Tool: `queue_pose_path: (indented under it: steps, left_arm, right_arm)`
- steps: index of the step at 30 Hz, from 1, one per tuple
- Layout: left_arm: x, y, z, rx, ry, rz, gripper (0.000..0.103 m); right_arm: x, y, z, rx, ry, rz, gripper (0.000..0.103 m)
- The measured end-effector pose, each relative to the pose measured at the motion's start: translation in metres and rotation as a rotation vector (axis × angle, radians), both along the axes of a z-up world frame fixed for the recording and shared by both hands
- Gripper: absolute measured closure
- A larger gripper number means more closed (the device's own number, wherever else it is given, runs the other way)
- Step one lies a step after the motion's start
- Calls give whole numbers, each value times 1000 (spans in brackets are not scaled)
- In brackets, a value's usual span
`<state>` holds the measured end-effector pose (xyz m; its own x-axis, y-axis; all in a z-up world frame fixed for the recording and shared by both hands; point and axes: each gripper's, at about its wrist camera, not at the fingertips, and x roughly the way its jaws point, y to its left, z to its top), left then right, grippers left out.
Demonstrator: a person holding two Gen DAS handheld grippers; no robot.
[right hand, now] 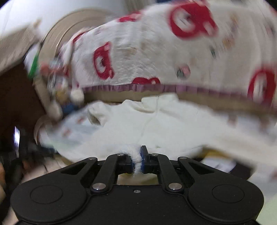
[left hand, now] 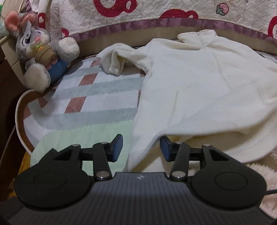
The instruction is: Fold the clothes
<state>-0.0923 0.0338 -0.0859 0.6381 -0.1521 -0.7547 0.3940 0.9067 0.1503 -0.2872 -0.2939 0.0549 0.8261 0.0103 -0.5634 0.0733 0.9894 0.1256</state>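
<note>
Striped bedding covers the bed (left hand: 97,90), where a cream fleece top (left hand: 199,83) lies spread flat, its collar toward the red-patterned quilt (left hand: 138,10) heaped along the far side. One sleeve (left hand: 114,57) of the top is bunched and reaches toward a grey plush rabbit (left hand: 38,52) propped at the bed's far left corner. The left claw (left hand: 141,148) stands part open at the top's near hem; the hem lies between its blue pads (left hand: 117,147) but neither pad presses on it. The right claw (right hand: 136,161) is closed narrow on a pinch of the top's near edge, white fleece squeezed between its pads (right hand: 142,159). The right wrist view is heavily blurred, so the hem beyond the pinch appears lifted, though that is hard to confirm.
</note>
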Motion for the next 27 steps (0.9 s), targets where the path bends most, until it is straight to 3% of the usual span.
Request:
queue_pose_path:
  steps: [2, 5, 8, 11, 12, 13, 14, 15, 18, 22, 24, 27]
  left_arm:
    - [6, 4, -7, 7, 14, 22, 52]
    - [17, 9, -18, 21, 59, 57, 44]
    - [30, 21, -29, -31, 140, 91, 37]
    - [47, 34, -39, -101, 259, 148, 36]
    - [46, 33, -37, -85, 243, 153, 36]
    - [44, 30, -35, -62, 213, 151, 49]
    - [39, 23, -29, -37, 146, 110, 90]
    - [35, 22, -17, -36, 96, 99, 98]
    - [25, 23, 22, -52, -39, 93, 98]
    - [-3, 54, 107, -135, -206, 137, 98]
    - [-19, 60, 130, -141, -211, 129, 98]
    - [-34, 54, 118, -66, -152, 95, 97]
  right_arm:
    - [-3, -8, -9, -46, 84, -41, 94]
    - [-1, -29, -51, 19, 234, -131, 94]
    - [-2, -36, -72, 92, 236, -179, 93]
    - [0, -34, -77, 96, 211, -189, 93]
    - [1, -33, -75, 93, 209, -183, 93]
    - [2, -33, -70, 97, 197, -160, 93]
    - [2, -34, -65, 106, 179, -148, 94]
    - [0, -36, -58, 113, 161, -150, 94]
    - [-5, -49, -22, 111, 96, -143, 95]
    - [-14, -58, 21, 120, 43, -134, 95]
    - [-23, -60, 32, 154, 36, -128, 95]
    - [-29, -62, 16, 117, 131, -151, 95]
